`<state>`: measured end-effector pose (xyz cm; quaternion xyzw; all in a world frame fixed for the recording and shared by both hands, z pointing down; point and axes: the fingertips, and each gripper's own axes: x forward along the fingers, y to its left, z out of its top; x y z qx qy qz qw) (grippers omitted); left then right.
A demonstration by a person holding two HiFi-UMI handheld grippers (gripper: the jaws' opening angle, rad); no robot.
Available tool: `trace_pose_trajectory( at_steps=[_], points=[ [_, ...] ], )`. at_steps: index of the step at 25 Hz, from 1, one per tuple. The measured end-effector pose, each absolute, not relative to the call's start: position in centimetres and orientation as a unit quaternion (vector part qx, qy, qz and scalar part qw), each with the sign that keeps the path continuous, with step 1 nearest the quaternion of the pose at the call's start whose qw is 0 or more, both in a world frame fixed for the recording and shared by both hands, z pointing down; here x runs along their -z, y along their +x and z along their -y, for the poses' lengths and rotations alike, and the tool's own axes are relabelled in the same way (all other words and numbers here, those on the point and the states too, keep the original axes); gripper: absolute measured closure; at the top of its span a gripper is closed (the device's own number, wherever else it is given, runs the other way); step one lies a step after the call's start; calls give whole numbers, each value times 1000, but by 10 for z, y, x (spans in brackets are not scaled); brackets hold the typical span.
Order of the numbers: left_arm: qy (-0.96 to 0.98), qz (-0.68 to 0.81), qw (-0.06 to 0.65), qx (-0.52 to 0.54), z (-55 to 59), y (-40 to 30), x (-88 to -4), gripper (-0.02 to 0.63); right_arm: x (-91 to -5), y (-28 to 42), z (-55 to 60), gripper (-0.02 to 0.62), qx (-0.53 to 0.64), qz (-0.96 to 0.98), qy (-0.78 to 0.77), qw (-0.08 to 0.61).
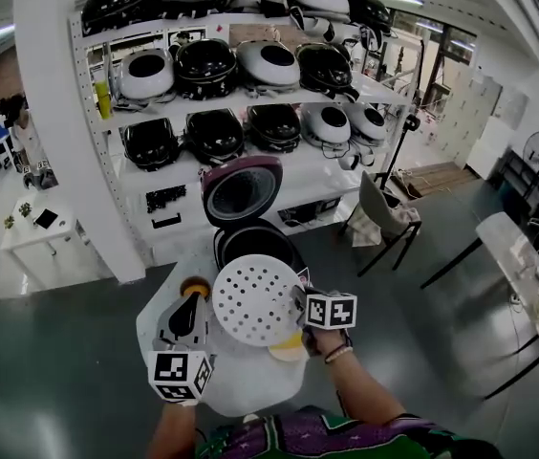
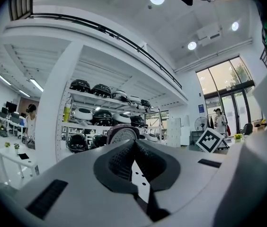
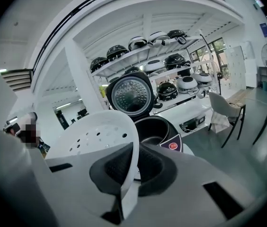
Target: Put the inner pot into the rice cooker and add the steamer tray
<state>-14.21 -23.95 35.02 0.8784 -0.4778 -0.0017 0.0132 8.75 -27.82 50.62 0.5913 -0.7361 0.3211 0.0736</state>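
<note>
Fingers of your left gripper (image 2: 134,157) are pinched together on a thin white edge with small holes in it. Those of your right gripper (image 3: 133,161) are closed the same way on the opposite rim. Between them you hold the steamer tray (image 1: 254,300), one gripper on each side.

Behind everything stands the shelf rack (image 1: 250,94), loaded with other cookers and well apart from your work. Below your hands is the round white worktop (image 1: 250,382). On it sits the rice cooker (image 1: 293,252) with its lid (image 1: 243,191) tipped up and back. The dark inner pot (image 3: 153,126) looks already seated in the body, so only the tray seems left to place.

The tray hangs above the worktop, just on your side of the cooker's mouth, roughly level in the head view. It reads as thin moulded plastic, light and fairly stiff but likely to flex if squeezed hard. Its smooth rim could slide between the pads. Keep your hold where it is, on two facing points of the rim, so the tray stays flat and cannot pivot. Neither pair of fingers has any gap left beyond the rim's own thickness.
</note>
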Motion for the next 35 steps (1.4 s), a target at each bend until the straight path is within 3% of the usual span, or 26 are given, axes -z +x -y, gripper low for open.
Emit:
trace_pose_trajectory(
  at_steps=[18, 35],
  points=[
    [846, 533, 19, 5, 276, -129, -352, 584, -496, 160, 385, 583, -307, 746, 585, 81],
    [777, 628, 52, -18, 274, -129, -396, 584, -565, 158, 485, 583, -305, 777, 521, 178]
  ],
)
